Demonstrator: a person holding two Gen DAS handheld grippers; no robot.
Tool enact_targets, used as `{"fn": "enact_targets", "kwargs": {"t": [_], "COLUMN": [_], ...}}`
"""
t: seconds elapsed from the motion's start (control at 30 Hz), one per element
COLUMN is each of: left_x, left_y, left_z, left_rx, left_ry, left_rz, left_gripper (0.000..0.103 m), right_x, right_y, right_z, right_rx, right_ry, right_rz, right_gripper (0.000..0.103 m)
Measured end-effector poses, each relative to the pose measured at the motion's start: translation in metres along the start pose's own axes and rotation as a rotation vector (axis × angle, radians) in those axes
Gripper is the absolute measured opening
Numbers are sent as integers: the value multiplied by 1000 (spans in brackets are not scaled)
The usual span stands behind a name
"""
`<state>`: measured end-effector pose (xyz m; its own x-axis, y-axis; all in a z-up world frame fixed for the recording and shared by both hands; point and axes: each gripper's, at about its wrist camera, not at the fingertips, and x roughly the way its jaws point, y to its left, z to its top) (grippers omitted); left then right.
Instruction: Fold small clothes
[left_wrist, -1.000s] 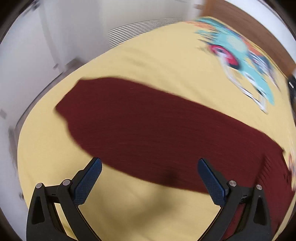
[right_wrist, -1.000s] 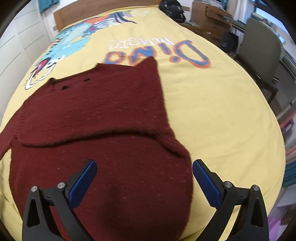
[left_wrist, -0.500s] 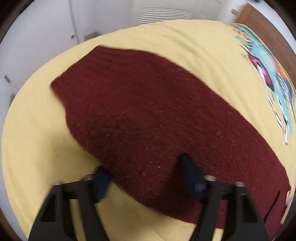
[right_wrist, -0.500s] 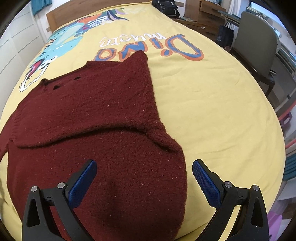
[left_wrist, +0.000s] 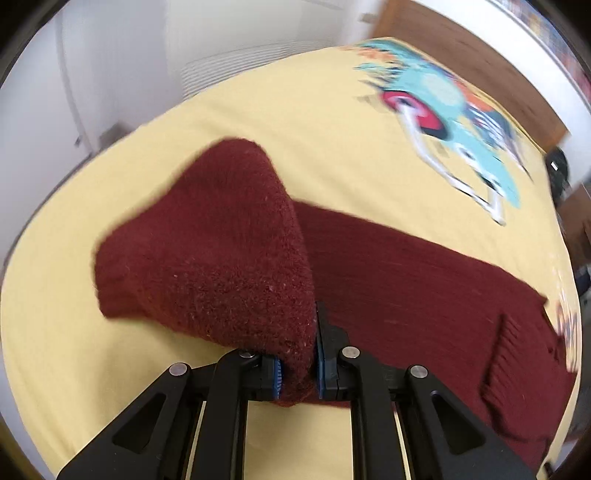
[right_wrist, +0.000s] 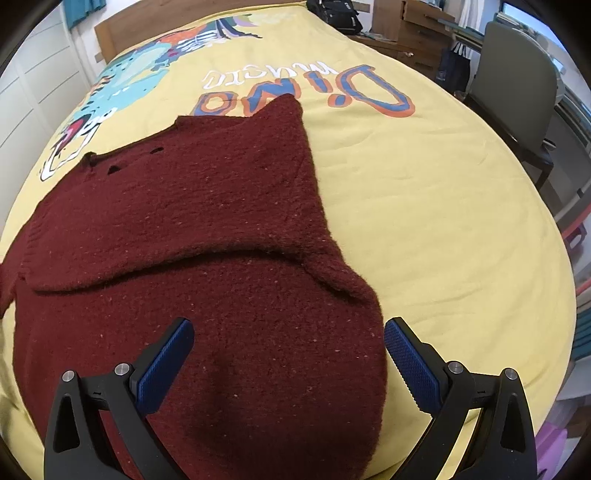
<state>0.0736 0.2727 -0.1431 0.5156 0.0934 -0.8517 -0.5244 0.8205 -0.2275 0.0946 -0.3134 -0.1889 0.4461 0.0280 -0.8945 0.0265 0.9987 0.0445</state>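
Left gripper (left_wrist: 298, 373): black frame, blue-padded fingers (left_wrist: 322, 363) clenched on a fold of the dark red knitted wool sweater (left_wrist: 221, 266). The pinched part, ribbed at its far end, is lifted off the bed and hangs to the left of the fingers; the rest of the garment runs flat to the right across the bedcover. View slightly blurred.

Right gripper (right_wrist: 288, 360): same black frame, blue ribbed fingers (right_wrist: 412, 363) spread wide, grasping nothing, poised over the near part of the sweater (right_wrist: 207, 266). Whether the fingers touch the knit cannot be told.

Sweater, right wrist view: spread on the bed, one sleeve folded across the body, its edge forming a curved line from left to right; a pointed corner lies far, touching the printed lettering.

Yellow bedcover (right_wrist: 424, 206): cotton-like, printed with orange-and-blue lettering (right_wrist: 306, 92) and a turquoise cartoon dinosaur (right_wrist: 122, 88) on the far left.

Brown wooden headboard (right_wrist: 122, 33): at the far end of the bed.

Grey upholstered chair (right_wrist: 517, 77): far right, beside the bed.

Black bag (right_wrist: 338, 14): far, beyond the bedcover.
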Motion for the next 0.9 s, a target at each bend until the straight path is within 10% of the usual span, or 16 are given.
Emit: {"fn": "enact_targets", "kwargs": {"t": [0.57, 0.9], "left_x": [-24, 21], "left_y": [-251, -352], "left_z": [-44, -108], "left_rx": [359, 554], "left_ry": [34, 107], "left_rz": [-292, -284], "left_gripper": [10, 10], "right_x": [-21, -22], "right_y": [10, 4], "right_z": [58, 73], "right_rx": [-34, -28], "right_ry": [-63, -45], "right_rz": [51, 7], "right_gripper": [103, 102]}}
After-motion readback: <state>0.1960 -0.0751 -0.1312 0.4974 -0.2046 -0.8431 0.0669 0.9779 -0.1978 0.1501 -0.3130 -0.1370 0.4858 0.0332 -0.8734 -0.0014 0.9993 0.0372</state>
